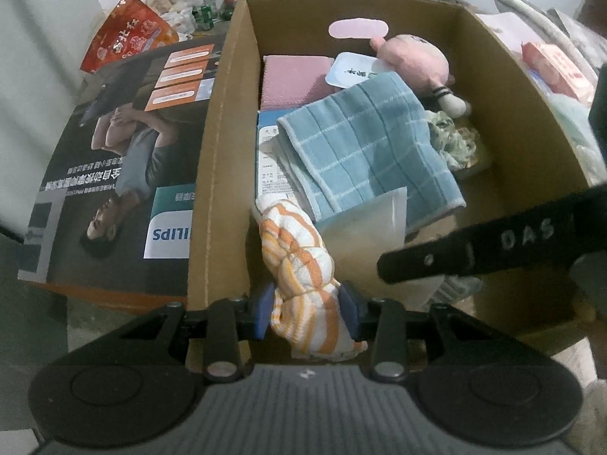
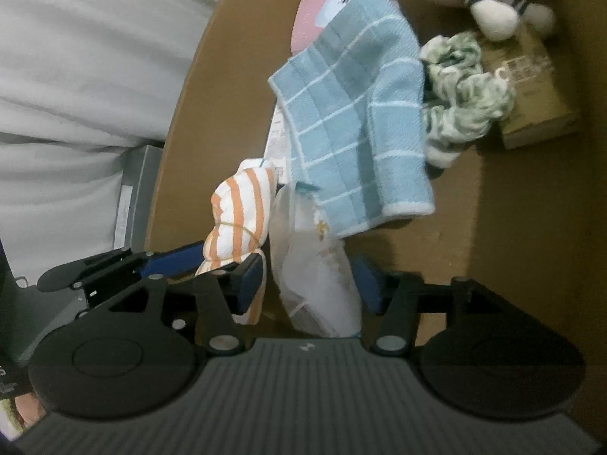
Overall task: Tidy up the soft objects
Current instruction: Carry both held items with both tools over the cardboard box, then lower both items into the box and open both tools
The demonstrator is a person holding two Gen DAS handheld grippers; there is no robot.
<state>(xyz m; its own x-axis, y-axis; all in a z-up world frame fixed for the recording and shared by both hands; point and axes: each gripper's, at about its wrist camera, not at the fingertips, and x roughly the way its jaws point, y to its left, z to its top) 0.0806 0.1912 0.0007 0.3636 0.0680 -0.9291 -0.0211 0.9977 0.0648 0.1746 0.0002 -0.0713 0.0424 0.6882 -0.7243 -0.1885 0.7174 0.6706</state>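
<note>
An open cardboard box [image 1: 224, 151] holds a blue checked towel [image 1: 364, 148], a pink plush toy [image 1: 409, 60], a folded pink cloth [image 1: 292, 79] and a green-and-white scrunched cloth [image 1: 451, 140]. My left gripper [image 1: 307, 305] is shut on an orange-and-white striped cloth [image 1: 296, 242] at the box's near left corner. A black finger [image 1: 474, 250] of the other gripper reaches in from the right. In the right wrist view my right gripper [image 2: 309, 284] stands open around a white plastic packet [image 2: 315, 276], which lies under the towel [image 2: 353, 113]. The striped cloth [image 2: 239, 212] is just to the left.
A flat printed Philips carton [image 1: 125, 159] lies left of the box, with a red snack bag [image 1: 129, 34] behind it. A pink pack [image 1: 554, 64] sits beyond the right wall. A small brown carton [image 2: 531, 87] rests inside the box, and white fabric [image 2: 76, 57] hangs outside.
</note>
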